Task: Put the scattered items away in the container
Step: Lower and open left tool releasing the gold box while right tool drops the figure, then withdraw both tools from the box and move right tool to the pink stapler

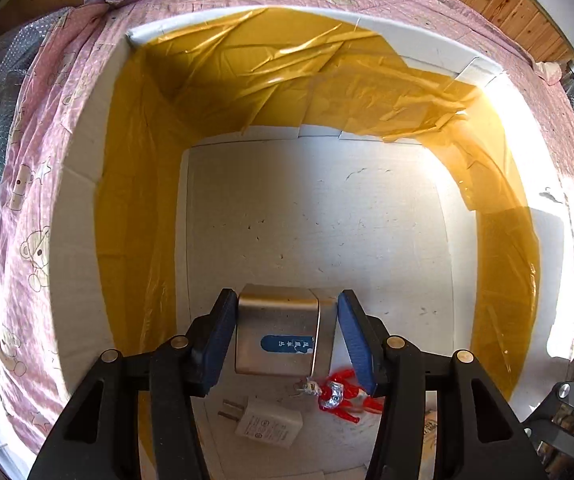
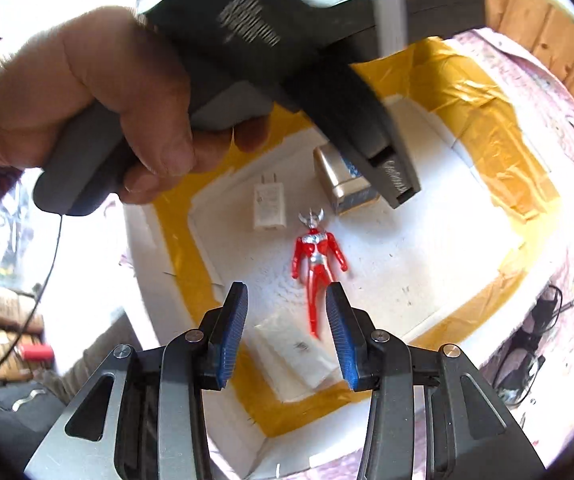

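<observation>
The left gripper (image 1: pixel 287 328) hangs inside the white box (image 1: pixel 87 208), its 2 blue pads (image 1: pixel 223 328) spread either side of a metal case (image 1: pixel 277 330). The left pad looks to touch the case's side, while a gap shows at the right pad, so the jaws are open or only loosely about it; I cannot tell whether the case already rests on the box floor. It looks rigid, smooth and probably slippery, with some weight for its size; the flat side faces are the sensible place to hold it, not the rounded fold.

Near it on the floor lie a white charger (image 1: pixel 269 422) and a red figure (image 1: pixel 343 396). Both look light; the figure's thin limbs could snag a pad.

The right gripper (image 2: pixel 285 336) hovers above the box with jaws apart and nothing between them. Below it lies a pale flat packet (image 2: pixel 299 354), blurred, its nature unclear. A hand (image 2: pixel 87 108) and the other tool's body hide part of the case and the box's far-left corner. Items outside the box are not clearly visible.
</observation>
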